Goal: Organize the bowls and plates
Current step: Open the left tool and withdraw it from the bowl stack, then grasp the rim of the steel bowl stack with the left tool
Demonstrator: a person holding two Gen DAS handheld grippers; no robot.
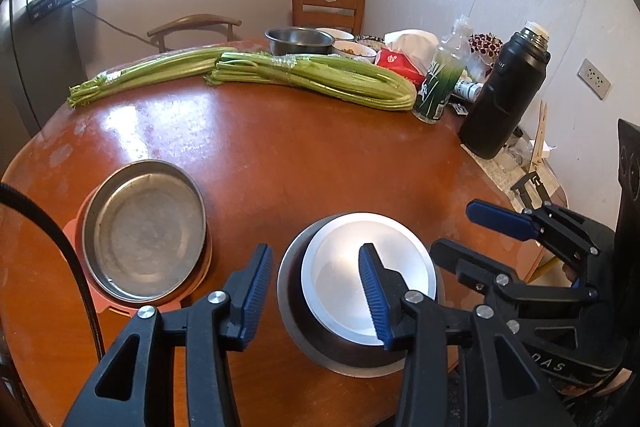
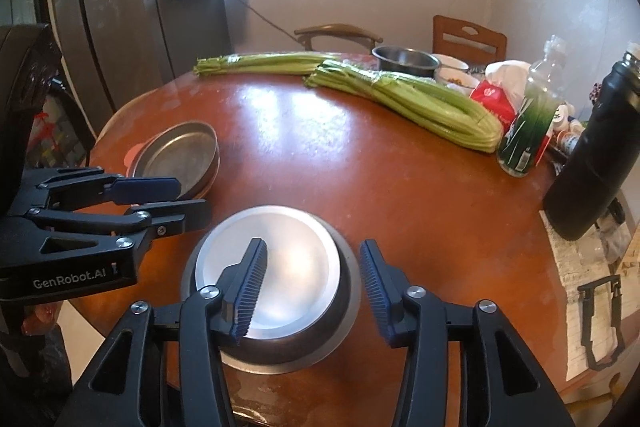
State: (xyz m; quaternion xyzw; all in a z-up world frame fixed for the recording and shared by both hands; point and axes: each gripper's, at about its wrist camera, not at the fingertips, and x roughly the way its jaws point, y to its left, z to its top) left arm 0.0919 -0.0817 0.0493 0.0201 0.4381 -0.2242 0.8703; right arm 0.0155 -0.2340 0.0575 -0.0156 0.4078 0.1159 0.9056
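An upturned steel bowl point(image 1: 400, 267) point(image 2: 296, 267) rests on the brown round table point(image 1: 280, 155) near its front edge, its bright flat base facing up. My left gripper point(image 1: 316, 255) hovers open over the bowl's left side, one finger above the base and the other outside the rim. Over the bowl's right side, my right gripper point(image 2: 313, 247) is open in the same way. Neither pair of pads presses on the bowl. To the left, a shallow steel plate point(image 1: 148, 231) point(image 2: 176, 151) lies on a pink plate point(image 1: 72, 227).
Two celery bunches point(image 1: 320, 79) lie across the far half of the table. Behind them stand a steel bowl point(image 1: 298, 41) and small food bowls. A green-labelled bottle point(image 1: 440, 79), a tissue pack and a black flask point(image 1: 504, 95) crowd the right. Chairs stand beyond.
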